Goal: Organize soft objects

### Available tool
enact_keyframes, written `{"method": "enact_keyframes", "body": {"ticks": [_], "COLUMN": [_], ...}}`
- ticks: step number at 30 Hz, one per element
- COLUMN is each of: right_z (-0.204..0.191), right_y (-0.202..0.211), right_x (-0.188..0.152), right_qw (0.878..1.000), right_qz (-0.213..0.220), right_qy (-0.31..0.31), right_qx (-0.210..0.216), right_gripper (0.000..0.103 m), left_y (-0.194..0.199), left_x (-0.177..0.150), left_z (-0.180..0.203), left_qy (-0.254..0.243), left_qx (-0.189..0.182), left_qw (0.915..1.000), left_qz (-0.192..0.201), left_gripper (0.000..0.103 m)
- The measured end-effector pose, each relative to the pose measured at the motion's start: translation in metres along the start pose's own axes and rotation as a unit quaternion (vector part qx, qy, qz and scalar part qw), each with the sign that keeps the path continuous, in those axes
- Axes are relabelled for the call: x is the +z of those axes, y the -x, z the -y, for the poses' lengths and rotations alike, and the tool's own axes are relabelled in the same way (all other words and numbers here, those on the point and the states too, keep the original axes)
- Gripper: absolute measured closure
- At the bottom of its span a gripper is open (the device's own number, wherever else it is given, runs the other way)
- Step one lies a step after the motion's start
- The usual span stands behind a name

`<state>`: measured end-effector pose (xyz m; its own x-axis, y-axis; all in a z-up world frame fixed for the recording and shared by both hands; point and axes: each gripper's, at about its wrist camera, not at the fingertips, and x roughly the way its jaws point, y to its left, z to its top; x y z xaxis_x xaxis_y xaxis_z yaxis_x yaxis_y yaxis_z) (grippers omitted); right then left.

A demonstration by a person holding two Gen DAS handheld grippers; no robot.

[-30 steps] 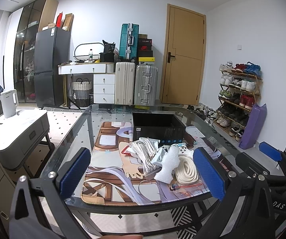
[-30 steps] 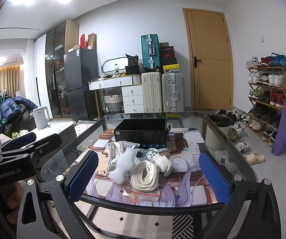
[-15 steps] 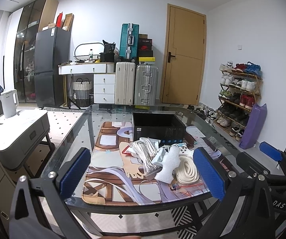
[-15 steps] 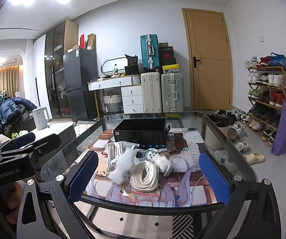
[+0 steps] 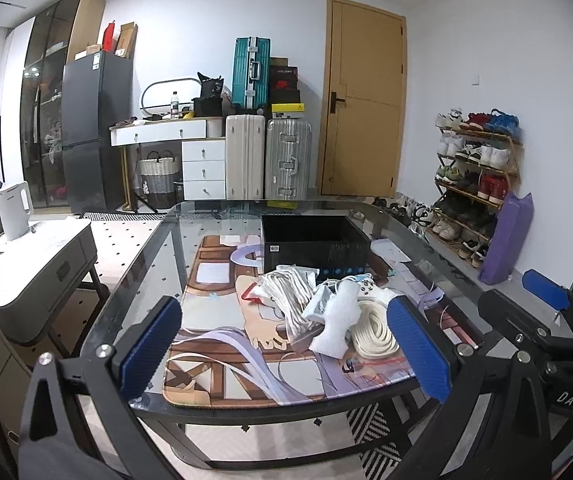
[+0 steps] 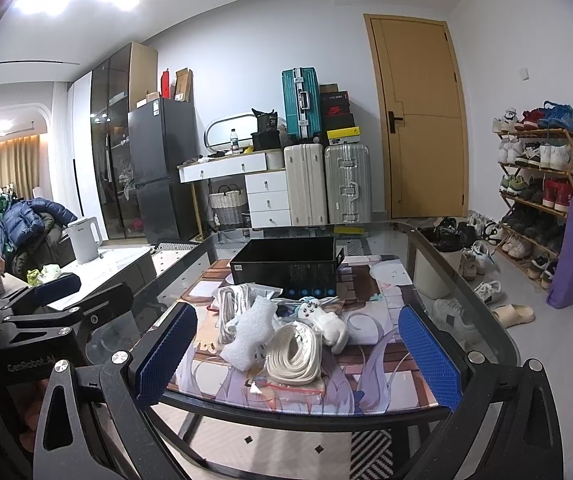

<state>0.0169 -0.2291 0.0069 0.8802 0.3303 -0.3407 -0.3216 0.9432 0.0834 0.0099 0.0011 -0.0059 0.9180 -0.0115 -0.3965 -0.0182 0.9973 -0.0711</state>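
Blue-padded left tool point(image 5: 284, 346) and right tool point(image 6: 294, 354) both spread wide, gripping nothing, held level just short of near edge of glass bench point(image 5: 134, 280), pointing forward at pile. On printed mat point(image 5: 214, 280): white rope coil point(image 6: 293, 354), white foam piece point(image 6: 249, 338) touching it, white cord bundle point(image 6: 230, 308), white game controller point(image 6: 312, 307). Just behind pile, black open-top box point(image 6: 286, 266); inside not visible from this angle. Suitcases, door further back.
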Motion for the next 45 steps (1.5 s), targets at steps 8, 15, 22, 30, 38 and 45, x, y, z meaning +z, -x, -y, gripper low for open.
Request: {"method": "enact_keyframes", "body": {"ticks": [8,15,22,30,38,45], "right_z": [0.002,0.001,0.017,0.030,0.033,0.034], "right_y": [-0.015,-0.058,-0.128,-0.189,-0.214,-0.211], "right_x": [0.014,0.053,0.075,0.049,0.001,-0.011], "right_qw": [0.999,0.995,0.984,0.966,0.951,0.949], "right_qz": [-0.036,-0.081,-0.169,-0.253,-0.302,-0.309], "right_qy": [-0.001,-0.006,-0.003,0.025,0.017,0.024], "right_qx": [0.019,0.061,0.054,0.036,0.065,0.066], "right_gripper": [0.000,0.000,0.000,0.000,0.000,0.000], "left_y": [-0.010,-0.046,-0.116,-0.189,-0.241,-0.251], "left_x": [0.005,0.039,0.058,0.051,0.021,0.010], "left_z": [-0.004,-0.014,-0.021,-0.013,-0.008,0.001], "left_qy": [-0.002,0.002,0.013,0.008,0.038,0.047], "left_qx": [0.010,-0.001,0.005,0.023,0.034,0.044], "left_qw": [0.9997,0.9971,0.9875,0.9744,0.9604,0.9544], "left_qz": [-0.023,-0.075,-0.157,-0.223,-0.274,-0.292], "left_gripper": [0.000,0.000,0.002,0.007,0.014,0.015]}}
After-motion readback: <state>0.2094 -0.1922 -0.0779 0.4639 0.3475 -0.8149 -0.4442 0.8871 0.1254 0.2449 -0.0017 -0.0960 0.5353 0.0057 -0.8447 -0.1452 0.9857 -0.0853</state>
